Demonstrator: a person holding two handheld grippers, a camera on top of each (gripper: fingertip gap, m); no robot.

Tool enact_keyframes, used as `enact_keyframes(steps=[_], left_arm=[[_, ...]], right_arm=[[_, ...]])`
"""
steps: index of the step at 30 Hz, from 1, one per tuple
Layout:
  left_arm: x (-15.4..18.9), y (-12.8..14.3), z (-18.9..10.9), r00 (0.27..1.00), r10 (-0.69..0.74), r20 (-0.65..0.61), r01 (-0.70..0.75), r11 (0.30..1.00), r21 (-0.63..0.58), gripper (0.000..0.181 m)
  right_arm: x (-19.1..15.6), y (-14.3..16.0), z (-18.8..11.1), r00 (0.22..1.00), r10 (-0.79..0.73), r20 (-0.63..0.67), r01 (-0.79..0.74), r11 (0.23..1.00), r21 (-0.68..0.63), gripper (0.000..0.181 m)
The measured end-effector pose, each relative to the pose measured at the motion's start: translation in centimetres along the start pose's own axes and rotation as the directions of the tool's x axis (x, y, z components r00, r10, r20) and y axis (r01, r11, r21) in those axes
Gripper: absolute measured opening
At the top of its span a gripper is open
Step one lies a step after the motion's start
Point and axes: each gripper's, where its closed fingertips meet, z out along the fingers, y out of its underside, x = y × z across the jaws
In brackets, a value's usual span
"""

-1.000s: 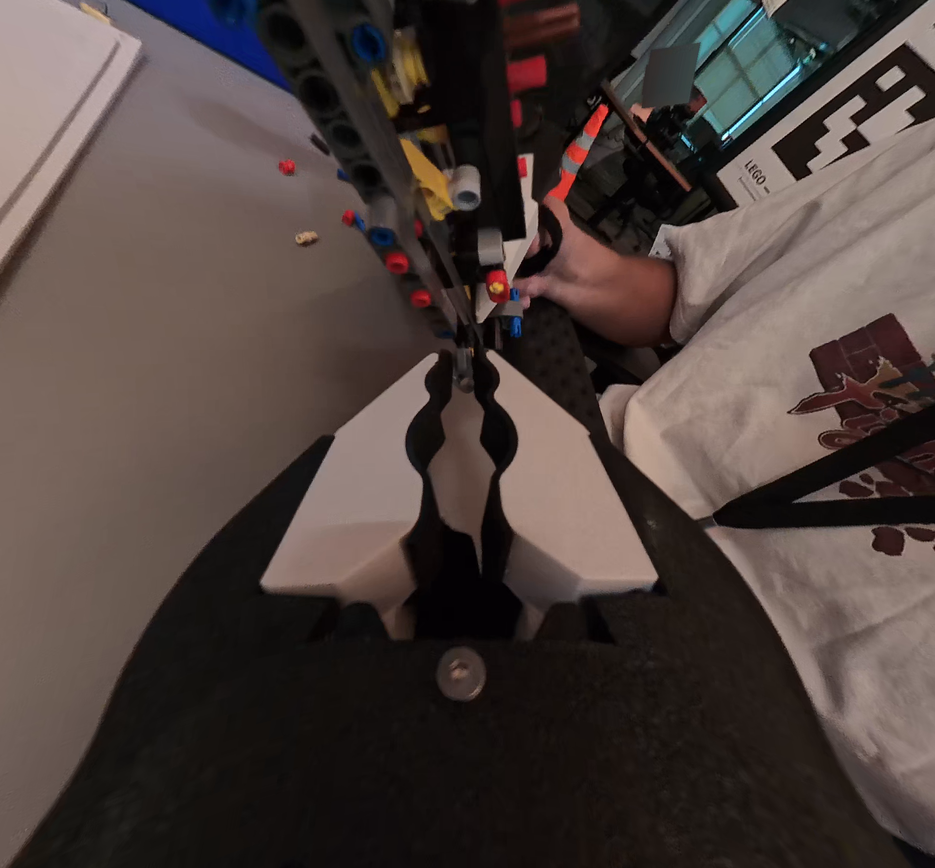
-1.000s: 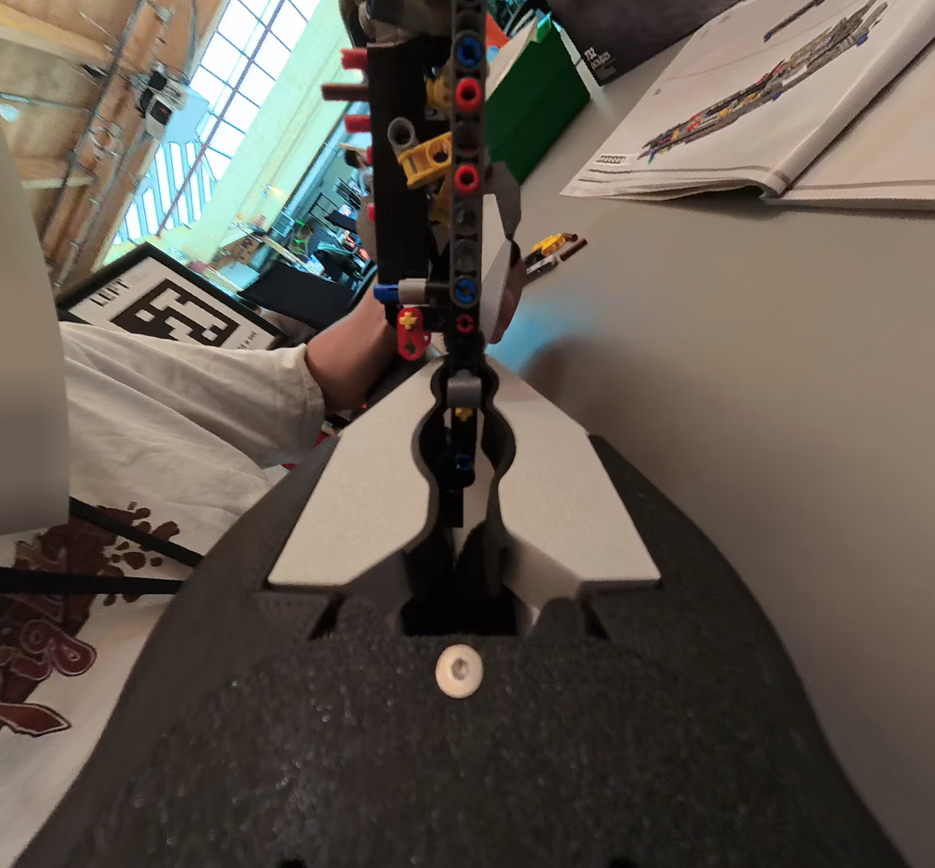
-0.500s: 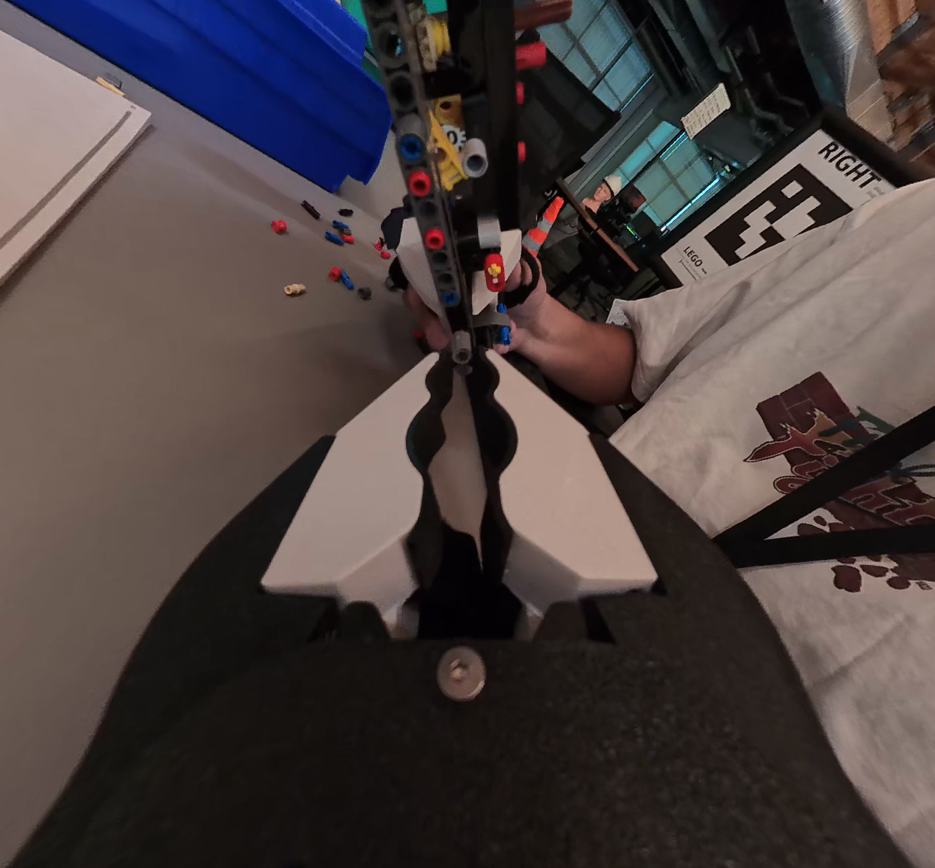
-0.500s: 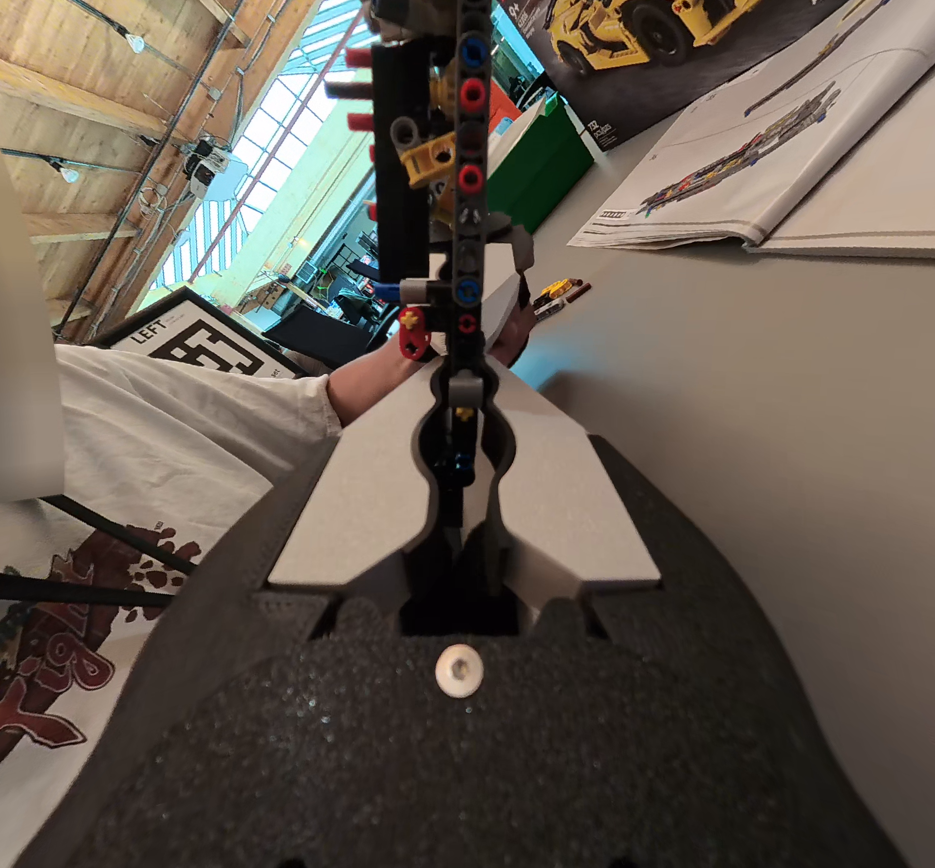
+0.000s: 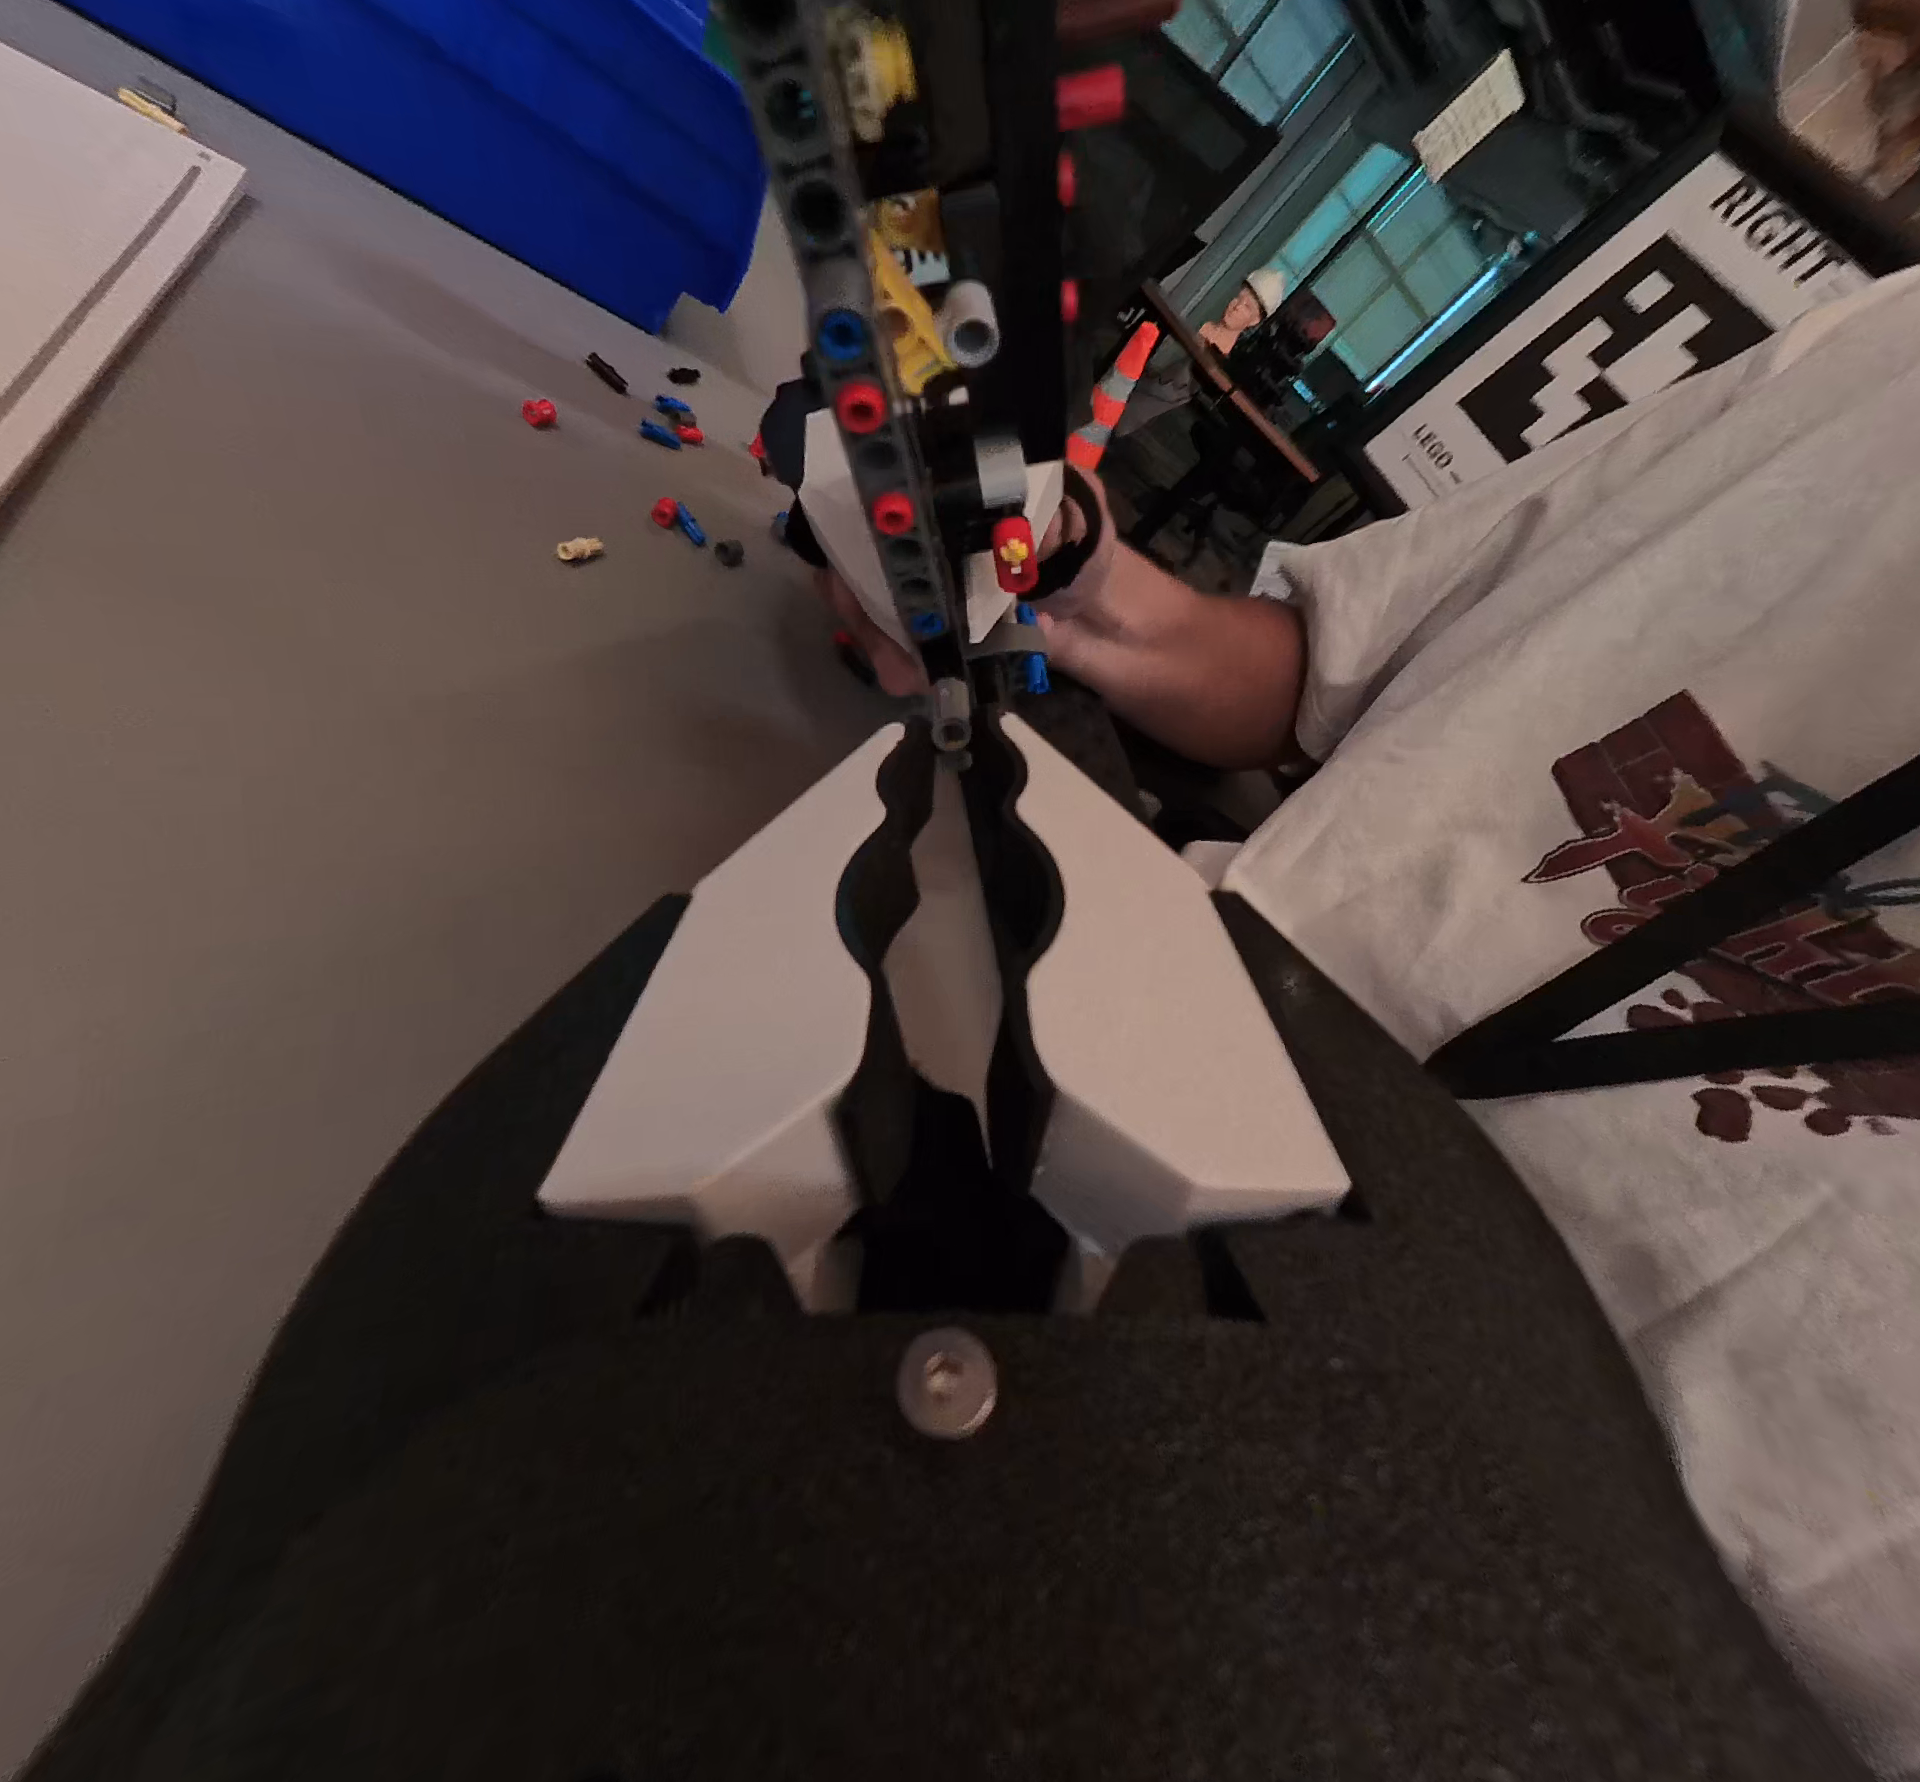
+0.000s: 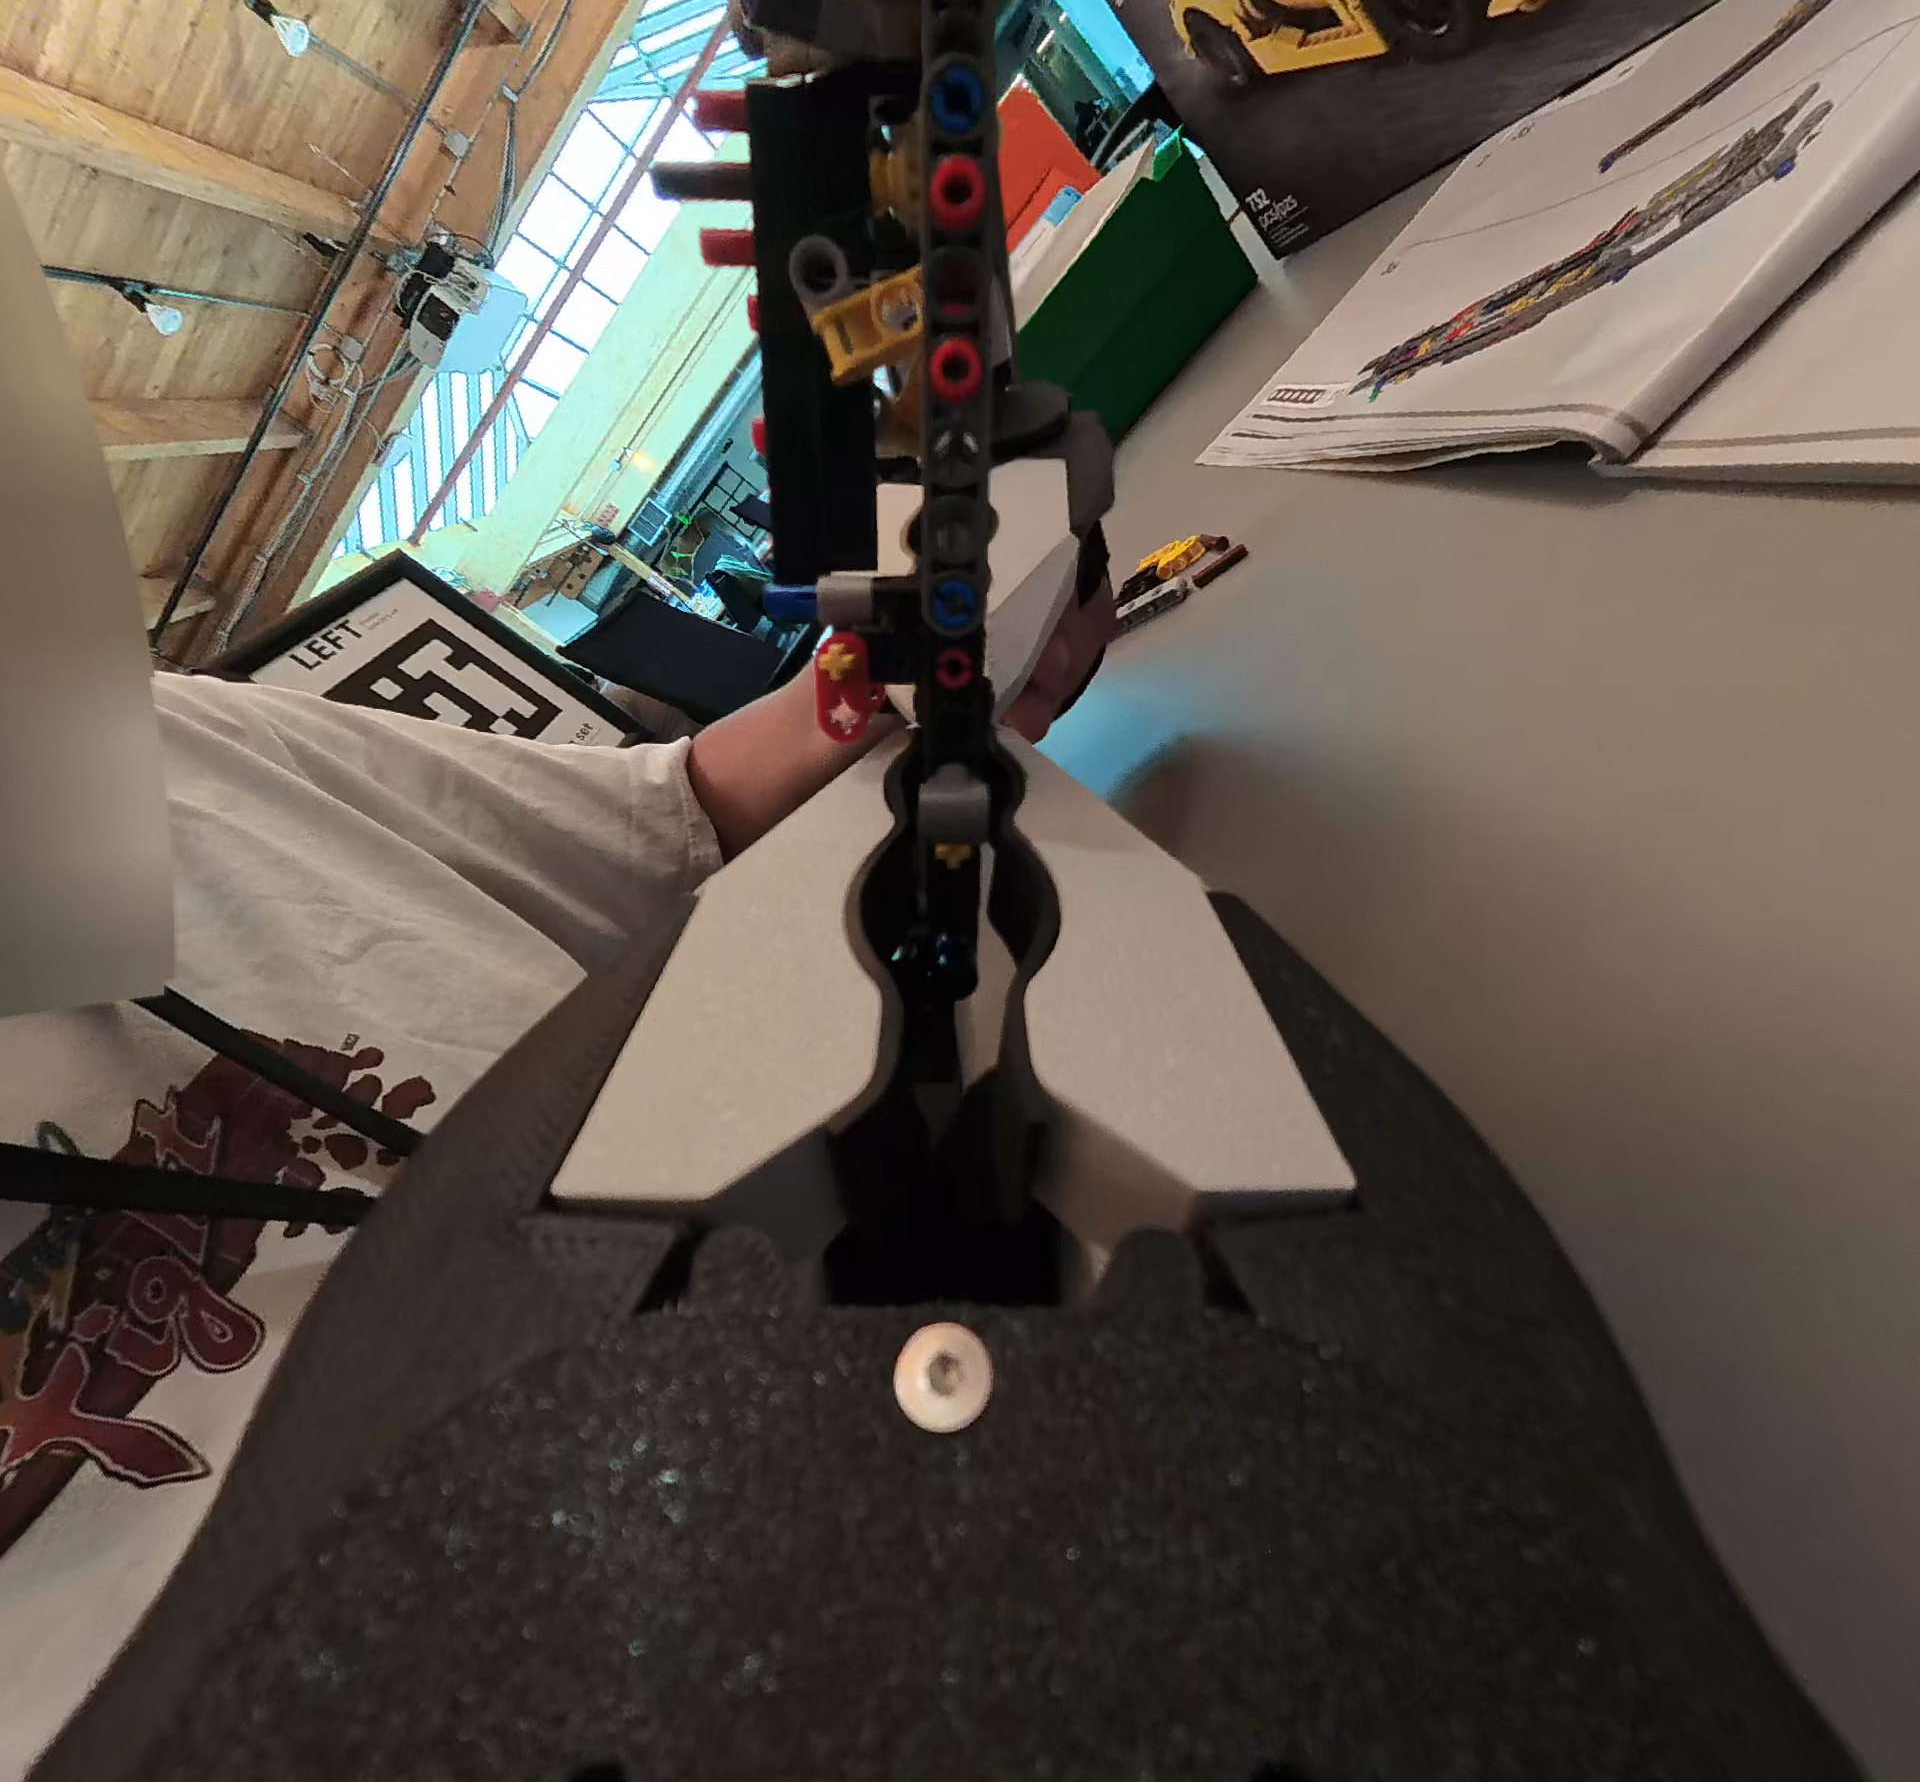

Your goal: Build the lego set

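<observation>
Frame tips a little; both grippers clamped

Since a moment ago the lego frame (image 5: pixel 883 444) leans slightly. Left gripper (image 5: pixel 951 745) pinches its end; right gripper (image 6: pixel 951 797) is closed on the other, above the table (image 6: pixel 1507 797).

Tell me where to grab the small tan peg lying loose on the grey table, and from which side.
Take the small tan peg across its narrow middle, coming straight down from above. It lies flat on the grey table, long axis roughly left to right in the left wrist view, apart from the red and blue pins, so the tongs probably fit either side.
</observation>
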Motion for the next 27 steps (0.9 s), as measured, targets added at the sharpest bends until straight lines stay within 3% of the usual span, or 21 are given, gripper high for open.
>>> enact_keyframes(steps=[3,13,17,19,20,22,25,27], left_arm=[[0.1,0.1,0.0,0.998,0.051,0.029,-0.050,0.999,-0.018,0.006],[0.4,0.2,-0.1,1.000,0.011,-0.004,-0.011,1.000,-0.015,0.006],[0.2,-1.3,-2.1,0.998,0.063,0.023,-0.064,0.997,0.049,0.006],[0.0,-1.5,-2.0,0.974,0.193,0.121,-0.197,0.980,0.021,0.006],[-0.7,-1.1,-1.7,0.928,0.306,0.212,-0.303,0.952,-0.047,0.006],[-2.0,-0.7,-1.5,0.768,0.533,0.355,-0.496,0.846,-0.197,0.006],[-2.8,-0.8,-1.3,0.515,0.744,0.427,-0.672,0.659,-0.339,0.006],[-2.7,-0.6,-0.8,0.466,0.780,0.417,-0.703,0.613,-0.361,0.006]], right_arm=[[-0.1,0.0,0.0,1.000,-0.020,-0.005,0.020,1.000,-0.004,0.006],[-0.3,0.0,-0.2,1.000,-0.028,0.005,0.028,0.999,-0.016,0.006],[0.5,-3.1,-3.6,1.000,0.027,0.006,-0.028,0.983,0.179,0.006],[0.3,-2.9,-3.5,1.000,0.024,0.012,-0.026,0.986,0.166,0.006],[0.0,-2.7,-3.1,1.000,0.016,0.024,-0.020,0.988,0.152,0.006],[0.0,-2.1,-2.3,0.999,0.027,0.034,-0.030,0.993,0.113,0.006],[0.4,-1.4,-1.5,0.999,0.042,0.012,-0.043,0.996,0.075,0.006],[0.8,-1.2,-1.4,0.999,0.033,-0.022,-0.031,0.997,0.068,0.006]])
